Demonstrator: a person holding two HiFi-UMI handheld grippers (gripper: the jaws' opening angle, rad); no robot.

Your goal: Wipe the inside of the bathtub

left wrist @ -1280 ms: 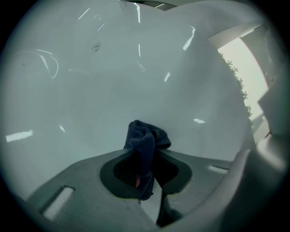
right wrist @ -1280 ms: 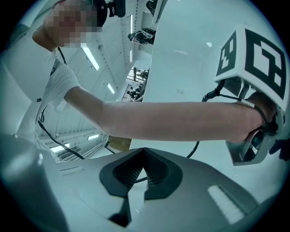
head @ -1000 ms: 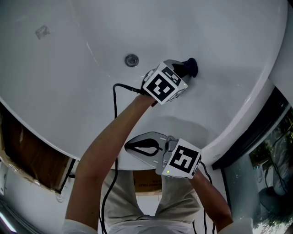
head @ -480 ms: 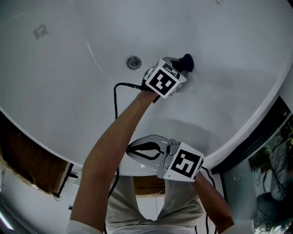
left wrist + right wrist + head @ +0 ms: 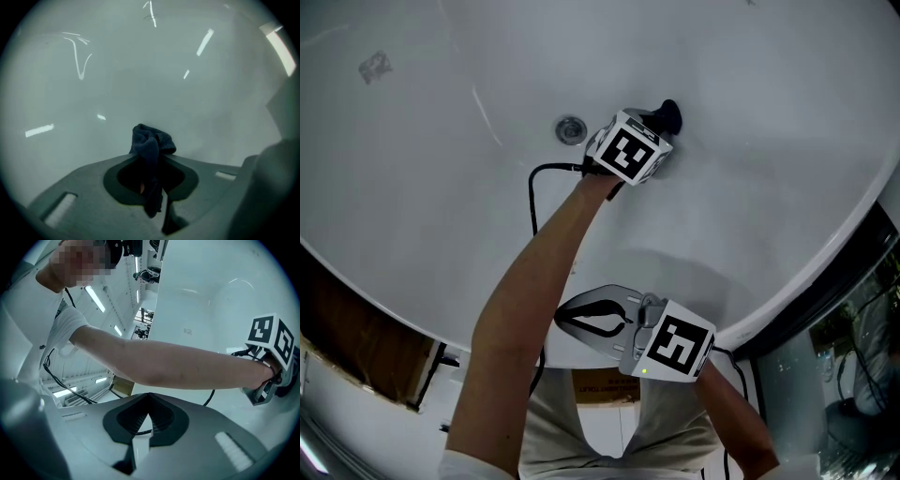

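Note:
The white bathtub [image 5: 750,169] fills the head view, with its round metal drain [image 5: 571,127] at the upper middle. My left gripper [image 5: 661,127] reaches into the tub just right of the drain, shut on a bunched dark blue cloth [image 5: 668,114]. In the left gripper view the cloth [image 5: 151,140] sticks out between the jaws of that gripper [image 5: 151,159] and presses against the tub wall [image 5: 140,70]. My right gripper [image 5: 567,319] hovers near the tub's near rim [image 5: 769,314], pointing left, shut with nothing in it. The right gripper view shows those closed jaws [image 5: 149,408] and the left forearm [image 5: 164,364] beyond them.
A black cable [image 5: 534,197] runs from the left gripper back along the arm. A brown panel [image 5: 347,328] shows below the tub's rim at the left. A cardboard box [image 5: 600,382] lies near the person's legs. Dark floor and glass [image 5: 853,319] lie at the right.
My left gripper has slid the cloth up and to the left across the tub's surface, closer to the drain. The right gripper has stayed almost where it was.

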